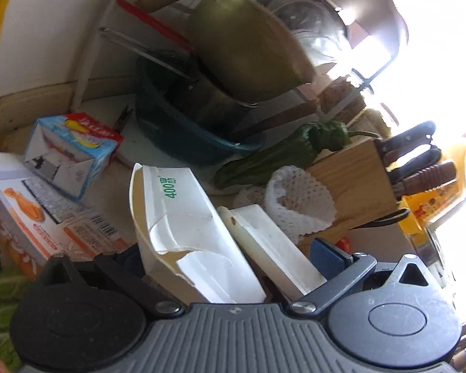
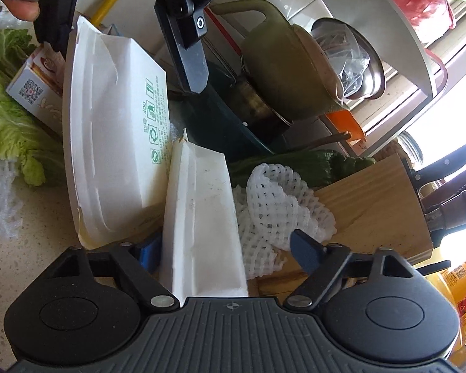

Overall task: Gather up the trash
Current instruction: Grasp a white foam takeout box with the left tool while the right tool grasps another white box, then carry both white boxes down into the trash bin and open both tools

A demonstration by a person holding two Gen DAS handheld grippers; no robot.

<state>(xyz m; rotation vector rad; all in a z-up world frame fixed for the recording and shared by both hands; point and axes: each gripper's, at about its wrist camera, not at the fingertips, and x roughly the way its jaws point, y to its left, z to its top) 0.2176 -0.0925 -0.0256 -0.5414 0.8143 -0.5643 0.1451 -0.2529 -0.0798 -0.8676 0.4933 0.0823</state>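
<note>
A big white paper box (image 1: 183,217) printed "400" stands tilted on the counter between the fingers of my left gripper (image 1: 230,256). In the right wrist view the box (image 2: 115,130) leans under the left gripper (image 2: 125,59), whose right finger seems to stand off its edge. I cannot tell whether the pads press on it. A second, narrower white paper piece (image 2: 202,217) lies between the jaws of my right gripper (image 2: 228,253). The left pad is against it, but the right pad is clear of it, so the gripper is open.
A white foam net (image 2: 273,205) lies against a wooden knife block (image 2: 372,211) on the right. Green vegetables (image 1: 282,155), a blue basin (image 1: 177,130) and an olive jug (image 1: 242,46) stand behind. Printed cartons (image 1: 71,155) and cabbage leaves (image 2: 6,124) are on the left.
</note>
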